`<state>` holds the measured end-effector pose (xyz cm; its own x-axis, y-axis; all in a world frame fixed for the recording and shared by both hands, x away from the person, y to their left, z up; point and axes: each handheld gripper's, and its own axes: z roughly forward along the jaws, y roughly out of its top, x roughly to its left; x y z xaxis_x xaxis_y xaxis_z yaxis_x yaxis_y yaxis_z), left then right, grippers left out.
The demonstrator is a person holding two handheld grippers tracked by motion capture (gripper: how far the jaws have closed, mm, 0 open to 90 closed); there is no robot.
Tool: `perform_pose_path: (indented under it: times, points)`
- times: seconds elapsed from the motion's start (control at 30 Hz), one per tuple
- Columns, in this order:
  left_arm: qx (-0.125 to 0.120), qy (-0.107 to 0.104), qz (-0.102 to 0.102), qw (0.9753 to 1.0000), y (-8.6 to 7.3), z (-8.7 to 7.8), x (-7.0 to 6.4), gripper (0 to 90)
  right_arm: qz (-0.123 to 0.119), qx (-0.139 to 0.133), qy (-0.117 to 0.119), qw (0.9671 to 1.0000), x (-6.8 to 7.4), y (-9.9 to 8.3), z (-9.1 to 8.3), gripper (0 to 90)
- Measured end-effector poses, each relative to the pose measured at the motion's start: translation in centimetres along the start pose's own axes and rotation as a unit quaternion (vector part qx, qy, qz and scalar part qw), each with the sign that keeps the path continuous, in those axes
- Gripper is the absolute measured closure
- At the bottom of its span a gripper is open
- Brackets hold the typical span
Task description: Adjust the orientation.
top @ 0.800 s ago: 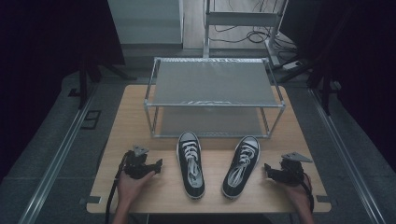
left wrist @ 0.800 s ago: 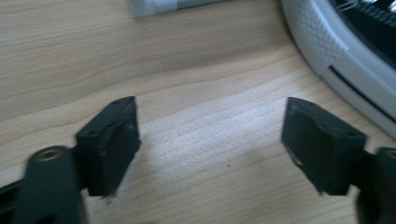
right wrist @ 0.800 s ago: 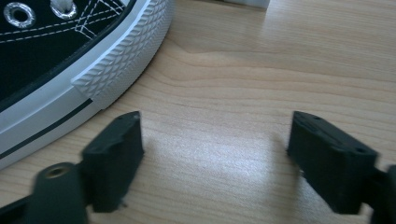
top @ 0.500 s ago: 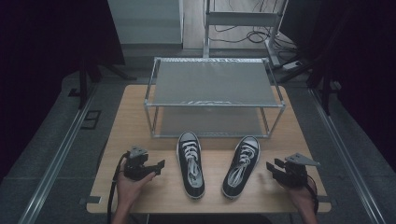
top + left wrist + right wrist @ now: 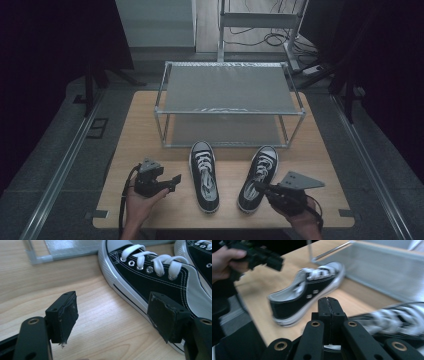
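Two black canvas sneakers with white laces lie on the wooden table (image 5: 142, 130), toes toward the rack. My left gripper (image 5: 175, 180) is open just left of the left sneaker (image 5: 204, 176). In the left gripper view its jaws (image 5: 112, 303) stand wide apart over bare wood, the left sneaker (image 5: 150, 277) lies behind the right-hand jaw, and the other sneaker (image 5: 200, 252) shows at the top right. My right gripper (image 5: 260, 188) is shut, its tip at the heel of the right sneaker (image 5: 260, 172). In the right gripper view the jaws (image 5: 329, 302) are pressed together, the view blurred.
A two-shelf metal rack (image 5: 230, 113) stands across the middle of the table behind the sneakers; its corner (image 5: 42, 258) shows in the left gripper view. Bare wood lies left and right of the sneakers. Dark floor and rails surround the table.
My right gripper has swung left and forward, so its tip now reaches the right sneaker's heel. The left gripper has shifted slightly toward the left sneaker.
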<state>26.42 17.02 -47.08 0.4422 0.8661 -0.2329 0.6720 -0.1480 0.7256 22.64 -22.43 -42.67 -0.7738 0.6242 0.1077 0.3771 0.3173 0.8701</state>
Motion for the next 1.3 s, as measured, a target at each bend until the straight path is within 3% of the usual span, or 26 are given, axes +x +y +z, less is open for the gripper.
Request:
perform_pose_path:
  times: [0.03,0.07,0.17,0.4,0.73,0.83,0.9,1.07,1.13,1.23,1.3]
  points:
    - [0.0,0.0,0.0,1.0,0.0,0.0,0.0,24.7,0.0,0.0,0.0,1.0,0.0,0.0,0.0,89.7]
    - [0.005,0.0,-0.002,1.0,-0.1,0.2,-0.1,24.7,-0.006,0.01,0.016,0.9998,1.0,-0.1,1.2,89.7]
    - [0.008,-0.003,-0.002,1.0,-0.2,0.3,-0.2,24.5,-0.009,0.028,0.03,0.9991,2.2,-0.5,2.7,89.7]
    - [0.009,-0.006,-0.001,0.9999,-0.1,0.1,-0.3,24.6,-0.021,0.061,0.048,0.9968,4.4,-1.2,5.2,89.8]
    - [0.025,-0.01,0.006,0.9996,-0.3,0.6,-0.9,24.5,-0.022,0.083,0.021,0.9961,5.7,-2.5,8.0,89.8]
    - [0.028,-0.009,0.006,0.9996,-0.3,0.7,-0.9,24.6,-0.02,0.092,0.03,0.9951,6.2,-2.8,8.7,89.8]
    - [0.028,-0.009,0.006,0.9995,-0.3,0.7,-0.9,24.6,-0.025,0.09,0.027,0.9953,6.7,-2.9,9.0,89.8]
    - [0.024,-0.01,0.001,0.9997,-0.3,0.4,-0.7,24.6,-0.008,0.083,0.048,0.9954,7.2,-2.7,9.9,89.8]
    - [0.024,-0.009,0.0,0.9997,-0.2,0.3,-0.6,24.6,-0.022,0.085,0.041,0.9953,7.9,-2.5,10.5,89.8]
    - [0.021,-0.009,-0.002,0.9997,-0.3,0.1,-0.4,24.6,-0.021,0.073,0.051,0.9958,8.5,-2.4,11.3,89.8]
    - [0.021,-0.009,-0.003,0.9997,-0.2,0.0,-0.3,24.6,-0.028,0.07,0.041,0.9963,8.8,-2.4,12.1,89.7]
